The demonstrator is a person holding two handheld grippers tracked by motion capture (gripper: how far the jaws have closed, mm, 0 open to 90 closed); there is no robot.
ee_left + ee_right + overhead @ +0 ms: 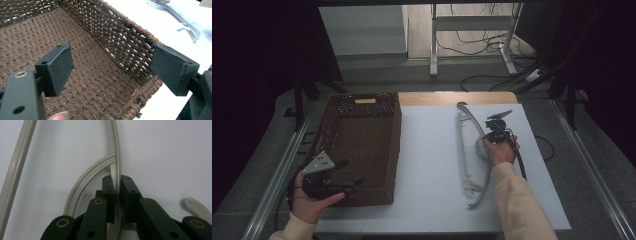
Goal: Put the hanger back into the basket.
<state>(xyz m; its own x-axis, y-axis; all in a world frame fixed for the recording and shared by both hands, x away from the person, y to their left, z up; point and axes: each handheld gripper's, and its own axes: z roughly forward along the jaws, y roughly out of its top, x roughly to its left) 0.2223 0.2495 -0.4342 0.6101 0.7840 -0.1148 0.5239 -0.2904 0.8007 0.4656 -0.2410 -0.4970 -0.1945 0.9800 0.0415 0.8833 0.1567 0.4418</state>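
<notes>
Right gripper (117,187) clamps grey hanger (87,173) on white tabletop (162,152)

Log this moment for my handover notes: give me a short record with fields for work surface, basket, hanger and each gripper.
work surface: white table top
basket: brown woven basket, left side of the table, nothing visible inside
hanger: grey plastic hanger, flat on the table, right of the basket
left gripper: jaws open, over the basket's near corner
right gripper: shut on the hanger's curved bar
</notes>
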